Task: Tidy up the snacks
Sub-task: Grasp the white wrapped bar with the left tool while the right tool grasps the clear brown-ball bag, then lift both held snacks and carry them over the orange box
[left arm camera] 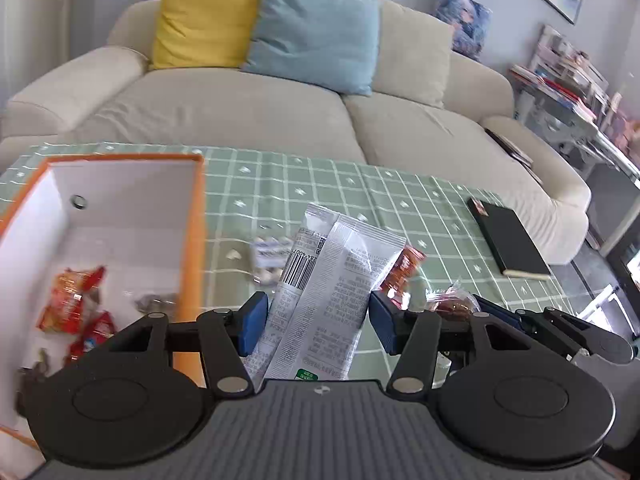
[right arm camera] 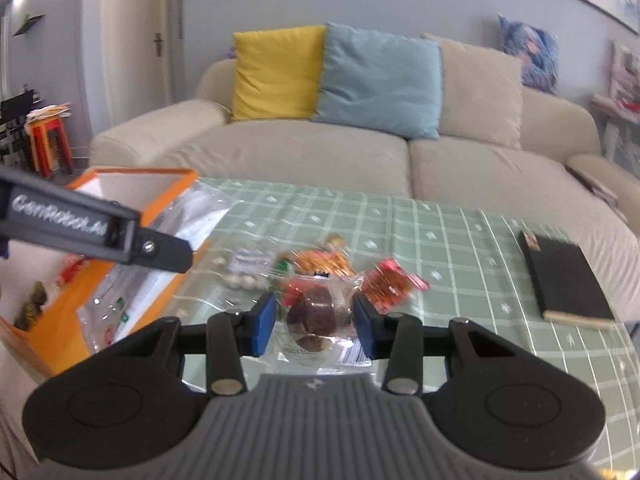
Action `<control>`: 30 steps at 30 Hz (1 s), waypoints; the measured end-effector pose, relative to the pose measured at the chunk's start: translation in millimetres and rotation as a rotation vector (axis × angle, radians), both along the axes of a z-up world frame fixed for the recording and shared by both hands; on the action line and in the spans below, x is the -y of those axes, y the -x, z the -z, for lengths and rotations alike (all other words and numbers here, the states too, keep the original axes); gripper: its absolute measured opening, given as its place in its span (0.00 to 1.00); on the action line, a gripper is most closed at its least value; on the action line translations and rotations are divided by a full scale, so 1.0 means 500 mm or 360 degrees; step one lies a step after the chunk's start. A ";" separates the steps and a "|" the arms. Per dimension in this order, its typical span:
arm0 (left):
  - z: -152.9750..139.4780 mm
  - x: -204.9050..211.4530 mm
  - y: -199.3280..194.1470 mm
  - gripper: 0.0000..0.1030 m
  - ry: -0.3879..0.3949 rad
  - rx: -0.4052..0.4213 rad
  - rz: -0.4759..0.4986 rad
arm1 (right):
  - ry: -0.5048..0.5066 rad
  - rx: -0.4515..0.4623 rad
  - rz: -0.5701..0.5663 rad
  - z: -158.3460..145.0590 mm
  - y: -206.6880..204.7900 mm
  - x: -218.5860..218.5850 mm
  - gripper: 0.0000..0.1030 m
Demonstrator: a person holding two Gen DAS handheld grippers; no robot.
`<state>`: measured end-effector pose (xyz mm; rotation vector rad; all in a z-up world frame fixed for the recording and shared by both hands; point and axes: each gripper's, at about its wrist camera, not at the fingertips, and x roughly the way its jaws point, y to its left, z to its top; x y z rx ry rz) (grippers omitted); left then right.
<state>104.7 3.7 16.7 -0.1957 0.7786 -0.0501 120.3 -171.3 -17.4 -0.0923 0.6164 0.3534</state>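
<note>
My left gripper (left arm camera: 318, 322) is shut on a long silver snack packet (left arm camera: 328, 288) and holds it just right of the orange box (left arm camera: 194, 240). The box has white inner walls and holds red snack packs (left arm camera: 74, 300). My right gripper (right arm camera: 314, 326) is closed around a clear packet with a brown chocolate cake (right arm camera: 314, 312), its pads against the packet's sides. More snacks lie on the green checked tablecloth (right arm camera: 440, 248): an orange packet (right arm camera: 320, 258), a red packet (right arm camera: 394, 284) and a pack of white pieces (right arm camera: 244, 270). The left gripper's arm (right arm camera: 92, 232) crosses the right wrist view.
A black notebook (right arm camera: 564, 276) lies at the table's right side, and it also shows in the left wrist view (left arm camera: 508, 240). A beige sofa (right arm camera: 360, 152) with yellow and blue cushions stands behind the table. A red stool (right arm camera: 48, 140) stands far left.
</note>
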 end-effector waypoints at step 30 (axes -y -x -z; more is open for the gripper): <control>0.059 -0.315 -0.036 0.62 0.0074 -0.0236 -0.0558 | 0.0267 0.0018 -0.0766 -0.039 -0.081 -0.394 0.39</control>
